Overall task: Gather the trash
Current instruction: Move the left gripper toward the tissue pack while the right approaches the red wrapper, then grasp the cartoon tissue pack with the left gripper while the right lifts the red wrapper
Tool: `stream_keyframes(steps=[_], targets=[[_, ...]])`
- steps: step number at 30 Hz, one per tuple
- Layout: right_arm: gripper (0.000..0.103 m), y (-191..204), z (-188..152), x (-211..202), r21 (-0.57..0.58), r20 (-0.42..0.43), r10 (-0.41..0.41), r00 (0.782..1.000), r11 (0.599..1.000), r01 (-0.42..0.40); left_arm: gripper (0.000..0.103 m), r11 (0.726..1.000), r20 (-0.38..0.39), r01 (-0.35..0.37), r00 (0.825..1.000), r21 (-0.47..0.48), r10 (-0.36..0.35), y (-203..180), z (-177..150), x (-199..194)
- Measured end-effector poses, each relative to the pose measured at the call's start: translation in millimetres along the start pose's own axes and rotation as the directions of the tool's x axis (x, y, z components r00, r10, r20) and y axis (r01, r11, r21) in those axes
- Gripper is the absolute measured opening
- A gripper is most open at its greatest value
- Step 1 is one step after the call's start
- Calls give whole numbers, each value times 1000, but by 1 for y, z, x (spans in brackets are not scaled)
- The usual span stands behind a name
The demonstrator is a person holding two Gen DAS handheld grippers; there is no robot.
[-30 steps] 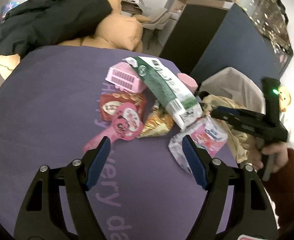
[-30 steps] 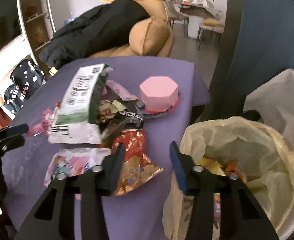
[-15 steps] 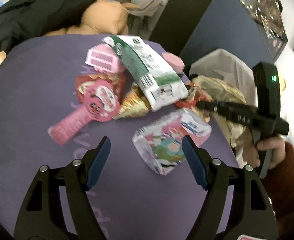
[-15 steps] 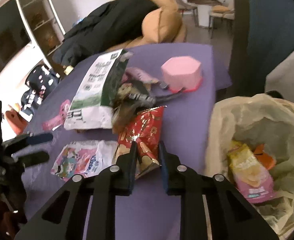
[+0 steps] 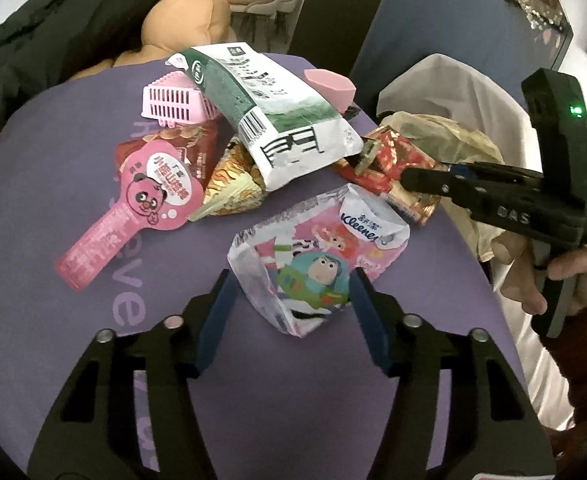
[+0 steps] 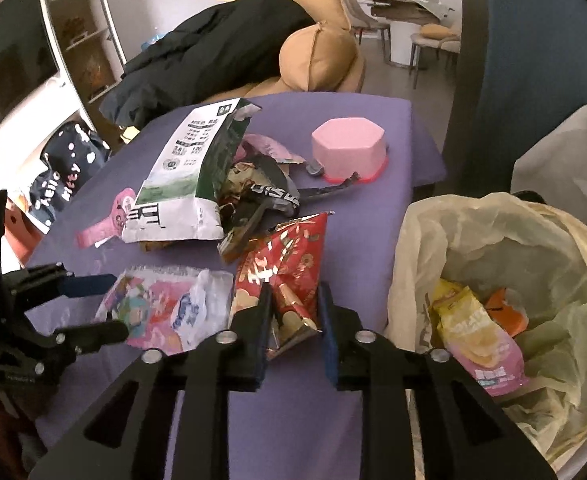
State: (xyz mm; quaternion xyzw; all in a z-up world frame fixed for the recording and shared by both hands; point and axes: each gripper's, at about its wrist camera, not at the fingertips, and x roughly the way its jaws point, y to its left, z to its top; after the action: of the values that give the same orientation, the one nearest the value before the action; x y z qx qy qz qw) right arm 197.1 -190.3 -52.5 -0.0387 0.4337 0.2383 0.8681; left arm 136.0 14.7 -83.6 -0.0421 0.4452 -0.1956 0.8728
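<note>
Two grippers worked one purple table (image 5: 33, 208). The left gripper (image 5: 291, 280) stood released, jaws just closing, straddling the one cartoon tissue pack (image 5: 317, 256) at lower centre without pressing it. The right gripper (image 6: 293, 300), jaws just opening, bracketed the one red snack wrapper (image 6: 285, 256), grip uncertain. Only the right wrist view showed inside the lined trash bin (image 6: 425, 240) at right, holding one yellow packet (image 6: 469, 320).
</note>
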Motion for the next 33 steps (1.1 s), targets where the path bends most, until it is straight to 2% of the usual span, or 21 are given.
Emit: stream_keyframes(steps=[1,5,9,14,20,21,22,25,31,33], targets=[[40,0,0,-1,2,6,13,1000,1000,-13,53,1000,0,-10,1000,3,10,1,1,0],[44,-1,-1,-7,1,33,0,999,1000,0,53,996,6,-90,996,2,90,13,5,1],[45,2,1,-9,-27,50,-22,999,999,23,53,995,6,-86,996,-59,86,32,7,-2],[46,0,9,-4,-10,68,-26,997,1000,27,52,992,2,-17,1000,-124,17,42,6,-5],[46,-6,16,18,-9,-2,-27,1000,1000,27,52,993,1,-19,1000,-115,19,37,6,-5],[43,-7,15,19,0,-6,-16,1000,1000,16,52,993,2,-19,1000,-115,19,37,6,-5],[30,-7,15,18,4,-3,-13,1000,1000,13,52,993,3,-17,1000,-117,18,37,6,-5],[20,-7,11,11,3,16,-18,1000,1000,18,52,992,3,-18,1000,-123,18,36,6,-5],[18,-5,-1,-13,-2,65,-29,997,1000,29,52,991,-3,-14,1000,-135,14,36,13,0],[18,-7,-4,-20,10,78,-31,996,999,30,45,991,-4,-40,999,-127,39,34,15,2]])
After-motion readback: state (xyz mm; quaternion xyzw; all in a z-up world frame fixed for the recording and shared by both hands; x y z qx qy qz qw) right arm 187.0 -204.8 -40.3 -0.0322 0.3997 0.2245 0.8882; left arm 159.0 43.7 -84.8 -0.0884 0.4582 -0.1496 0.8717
